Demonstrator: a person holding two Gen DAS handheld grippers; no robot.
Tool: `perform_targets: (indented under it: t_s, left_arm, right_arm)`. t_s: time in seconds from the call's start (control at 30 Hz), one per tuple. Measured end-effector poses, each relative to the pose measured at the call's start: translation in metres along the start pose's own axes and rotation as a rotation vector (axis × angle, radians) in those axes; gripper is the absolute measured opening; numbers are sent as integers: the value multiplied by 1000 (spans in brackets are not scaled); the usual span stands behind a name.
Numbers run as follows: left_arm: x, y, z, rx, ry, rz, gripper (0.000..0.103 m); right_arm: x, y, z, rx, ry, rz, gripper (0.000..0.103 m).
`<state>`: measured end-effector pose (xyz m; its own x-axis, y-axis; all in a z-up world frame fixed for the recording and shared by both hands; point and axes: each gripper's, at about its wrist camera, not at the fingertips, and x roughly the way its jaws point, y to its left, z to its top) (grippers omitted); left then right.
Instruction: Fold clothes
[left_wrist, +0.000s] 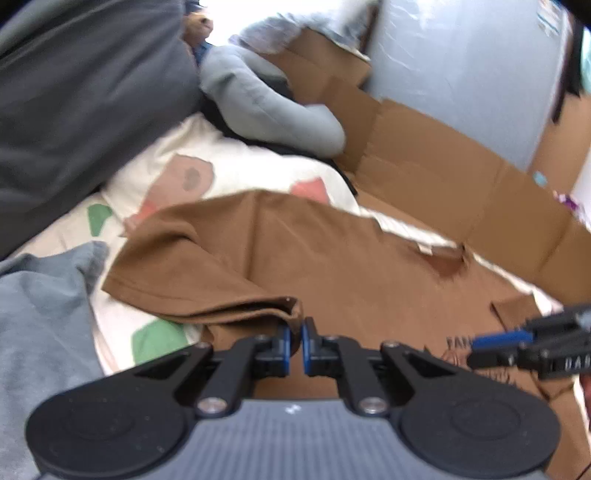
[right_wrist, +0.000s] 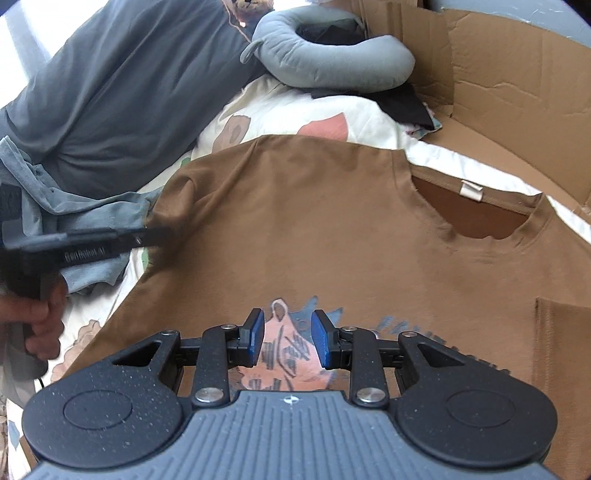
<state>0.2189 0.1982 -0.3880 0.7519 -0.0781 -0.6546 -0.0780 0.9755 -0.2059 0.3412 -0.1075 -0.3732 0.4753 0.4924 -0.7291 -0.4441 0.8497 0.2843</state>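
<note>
A brown T-shirt (right_wrist: 314, 221) lies front up on the bed, its neck opening (right_wrist: 476, 214) with a white label at the far right. My left gripper (left_wrist: 294, 330) is shut on the hem of the shirt's left sleeve (left_wrist: 229, 306), which is lifted and folded over. The right wrist view shows this gripper (right_wrist: 157, 234) from the side, a hand (right_wrist: 37, 317) around its handle. My right gripper (right_wrist: 288, 332) hangs open just over the shirt's printed picture (right_wrist: 291, 358), nothing between its fingers. It appears in the left wrist view too as the right gripper (left_wrist: 480, 349), low over the print.
A grey neck pillow (right_wrist: 332, 62) and dark cloth lie beyond the shirt. A dark grey cushion (right_wrist: 129, 92) fills the far left. A blue-grey garment (left_wrist: 40, 314) lies left of the sleeve. Cardboard walls (right_wrist: 498, 74) stand along the right. The bedsheet (left_wrist: 229, 170) is patterned.
</note>
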Motion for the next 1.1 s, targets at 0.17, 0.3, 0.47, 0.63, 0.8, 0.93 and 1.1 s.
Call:
perform_targets:
  t_s: [0.17,0.3,0.47,0.63,0.8,0.93,1.1]
  left_arm:
    - [10,-10,-13,49,64,-16,8]
    - [9,-17,-23,113,107,-6,24]
    - [-5,-14,-24,136,95,28,30]
    - [-12,-3,-21,132,85,106,32]
    - [-9,10,-22,115,91,170,32]
    - [-4,17,-23,99,105,187,32]
    - [2,25,-24,77,120,195,31]
  right_arm:
    - [10,6,2,14,13,26,35]
    - [18,11,4,28,23,49,38]
    - [33,19,8,55,30,84,41]
    - [46,30,14,58,26,113,41]
    - [56,44,22,17,31,133,41]
    - [70,57,28,-21,45,132,41]
    - [89,73,34,-64,61,126,41]
